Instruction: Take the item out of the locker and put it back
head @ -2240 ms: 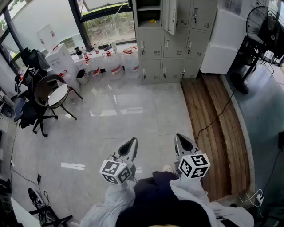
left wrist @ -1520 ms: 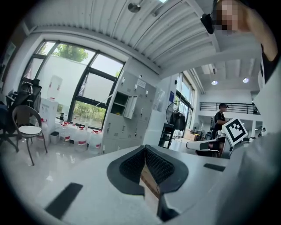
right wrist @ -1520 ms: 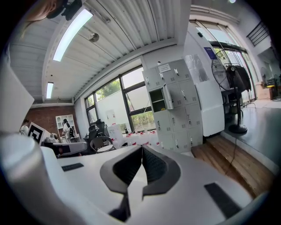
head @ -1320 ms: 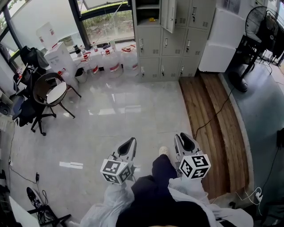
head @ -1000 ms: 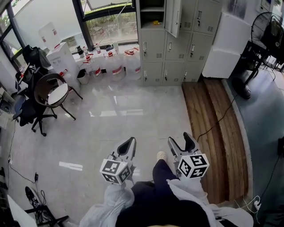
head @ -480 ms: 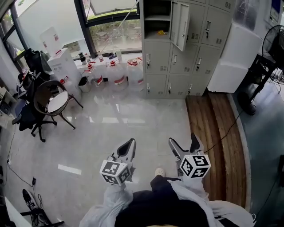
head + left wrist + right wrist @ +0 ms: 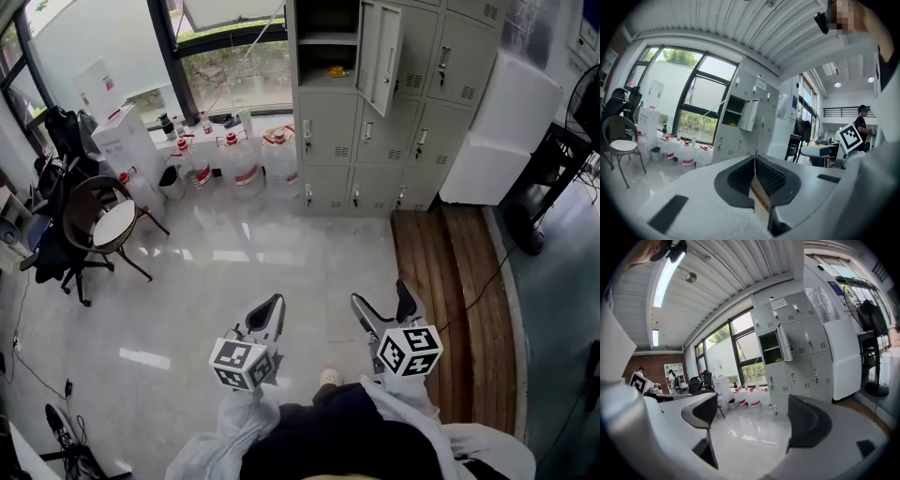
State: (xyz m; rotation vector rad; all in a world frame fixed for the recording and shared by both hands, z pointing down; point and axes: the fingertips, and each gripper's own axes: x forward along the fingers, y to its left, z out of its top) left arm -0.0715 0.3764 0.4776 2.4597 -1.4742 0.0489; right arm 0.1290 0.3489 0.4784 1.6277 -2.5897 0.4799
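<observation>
The grey locker bank (image 7: pixel 375 103) stands far ahead, against the back wall. One upper compartment is open, its door (image 7: pixel 382 54) swung out. A small yellow item (image 7: pixel 336 71) lies on the shelf inside, also seen as a yellow item (image 7: pixel 731 124) in the left gripper view and a yellow item (image 7: pixel 777 360) in the right gripper view. My left gripper (image 7: pixel 272 305) is held low over the floor, jaws shut with nothing in them. My right gripper (image 7: pixel 382 295) is beside it, jaws wide open and empty. Both point at the lockers from a few steps away.
Several water jugs (image 7: pixel 242 155) line the window wall left of the lockers. A chair (image 7: pixel 101 211) and clutter stand at the left. Wooden planks (image 7: pixel 450 281) with a cable lie to the right, near a white cabinet (image 7: pixel 502 122) and a fan (image 7: pixel 572 141).
The right gripper's jaws went from shut to wide open. The person has walked forward, so the lockers sit lower and nearer in the head view. The left gripper stays shut.
</observation>
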